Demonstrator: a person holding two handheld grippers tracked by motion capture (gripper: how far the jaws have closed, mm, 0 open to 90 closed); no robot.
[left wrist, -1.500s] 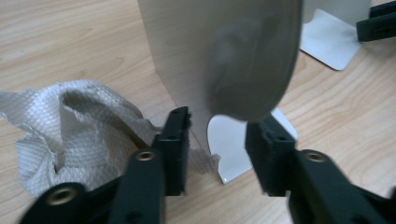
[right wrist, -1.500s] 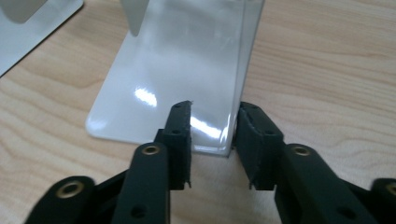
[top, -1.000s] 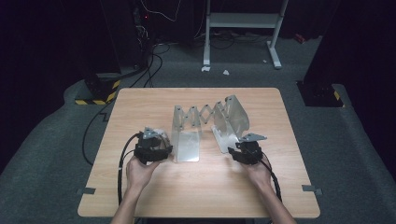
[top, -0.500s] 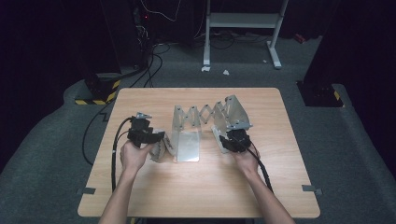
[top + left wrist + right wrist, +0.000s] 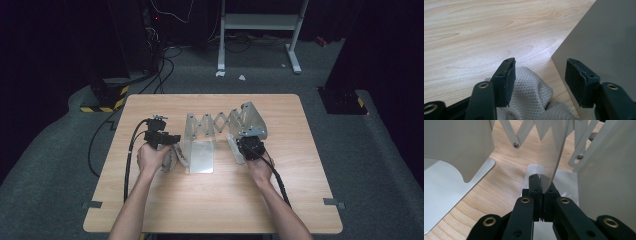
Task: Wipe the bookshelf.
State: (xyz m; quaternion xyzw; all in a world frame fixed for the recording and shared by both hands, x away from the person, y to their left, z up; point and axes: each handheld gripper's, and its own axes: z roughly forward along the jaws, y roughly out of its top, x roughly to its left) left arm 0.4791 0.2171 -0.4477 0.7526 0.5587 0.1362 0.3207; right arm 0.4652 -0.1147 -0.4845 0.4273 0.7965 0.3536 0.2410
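- Since the earlier frame both hands have moved up the worktop (image 5: 150, 210) from near its front edge to the expanding metal file rack (image 5: 220, 122). The left hand went toward the left end panel, the right toward the right end panels.
- Right tongs (image 5: 541, 182): the jaws have just been closing and are now pressed together on the lower edge of a thin metal divider panel (image 5: 557, 152), so they pinch it. In the high view the right tongs (image 5: 250, 145) sit at the rack's right end, right of the worktop's centre.
- Left tongs (image 5: 539, 75): spread, nothing gripped. A grey panel (image 5: 604, 42) stands just beside the right-hand jaw, and I cannot tell whether they touch. A white textured cloth (image 5: 529, 95) lies under and between the jaws on the wood.
- In the high view the left tongs (image 5: 167, 140) sit just left of the rack's left panel, with the flat base plate (image 5: 202, 157) beside them.
- Rack position: mid-worktop, toward the back half, with the scissor lattice (image 5: 212, 120) partly spread between the end panels.
- Judgement: the right end is now secured and the left is not. This looks like the set-up for stretching or squeezing the rack, so the left tongs still need to close on a panel.
- Risk: the grip is on a thin edge, so the panel could slip or the rack could twist if only one end is pulled.
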